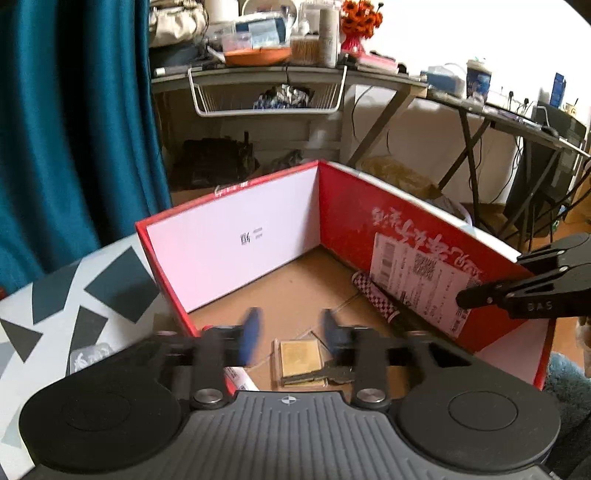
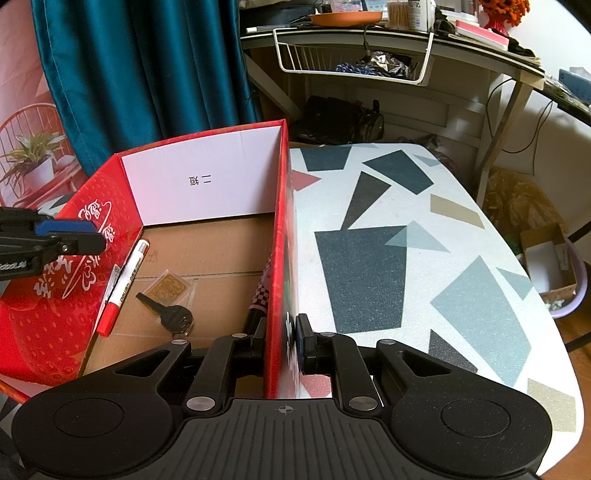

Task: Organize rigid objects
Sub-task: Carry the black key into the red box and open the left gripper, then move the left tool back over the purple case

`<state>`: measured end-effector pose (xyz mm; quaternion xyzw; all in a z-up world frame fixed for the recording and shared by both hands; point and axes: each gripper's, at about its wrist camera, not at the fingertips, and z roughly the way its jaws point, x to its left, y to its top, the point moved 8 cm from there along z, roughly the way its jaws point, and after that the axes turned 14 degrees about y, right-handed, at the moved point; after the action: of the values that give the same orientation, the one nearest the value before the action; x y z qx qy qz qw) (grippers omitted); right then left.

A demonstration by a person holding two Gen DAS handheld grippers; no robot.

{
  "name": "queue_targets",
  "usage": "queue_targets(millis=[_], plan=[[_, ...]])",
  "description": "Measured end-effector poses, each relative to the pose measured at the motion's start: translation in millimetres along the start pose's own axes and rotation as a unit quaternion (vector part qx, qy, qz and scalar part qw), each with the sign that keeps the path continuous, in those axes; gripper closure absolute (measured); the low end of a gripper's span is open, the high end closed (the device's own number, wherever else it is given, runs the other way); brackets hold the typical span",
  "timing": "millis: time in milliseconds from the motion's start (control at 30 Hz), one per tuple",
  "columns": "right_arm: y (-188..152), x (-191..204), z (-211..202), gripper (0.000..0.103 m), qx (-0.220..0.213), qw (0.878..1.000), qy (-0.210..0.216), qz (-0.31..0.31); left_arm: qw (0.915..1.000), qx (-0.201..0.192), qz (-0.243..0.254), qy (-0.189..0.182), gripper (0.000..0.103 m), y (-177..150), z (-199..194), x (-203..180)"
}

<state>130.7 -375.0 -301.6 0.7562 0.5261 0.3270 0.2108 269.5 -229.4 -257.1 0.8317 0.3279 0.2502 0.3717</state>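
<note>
The red box [image 2: 207, 236] stands on the worktop [image 2: 406, 236]. The right claw [image 2: 281, 341] is closed on its thin side wall, one finger inside and one outside. Cardboard is light and stiff but bends, so holding low near a corner seems safest.

The left claw [image 1: 290, 330] hangs open and empty over the box floor. Under it lie a dark key [image 2: 166, 310] and a flat gold card [image 2: 168, 288]: thin, hard, probably slippery, best pinched by an edge. A red-capped marker [image 2: 122, 284] and a checkered pen [image 1: 376, 295] lie along the walls, which crowd the fingers.

A lived-in home room. A teal curtain [image 2: 140, 66] hangs beside a cluttered desk [image 2: 388, 33] with an orange flower vase [image 1: 356, 26]. Bags sit on the floor.
</note>
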Motion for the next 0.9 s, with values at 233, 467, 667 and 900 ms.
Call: queue_targets(millis=[233,467,667,900], plan=[[-1,1,0,0.088,0.0,1.0,0.001,0.0,0.9995,-0.017,-0.027,0.007,0.028,10,-15,17],[0,0,-1,0.087,0.0,1.0,0.004,0.002,0.9948,-0.024,-0.097,0.023,0.0,7,-34,66],[0,1,-2,0.086,-0.001,1.0,0.005,0.003,0.9845,0.01,-0.146,0.096,0.0,-30,-40,123],[0,0,-3,0.086,-0.003,1.0,0.007,0.006,0.961,0.058,-0.196,0.186,0.0,-79,-42,182]])
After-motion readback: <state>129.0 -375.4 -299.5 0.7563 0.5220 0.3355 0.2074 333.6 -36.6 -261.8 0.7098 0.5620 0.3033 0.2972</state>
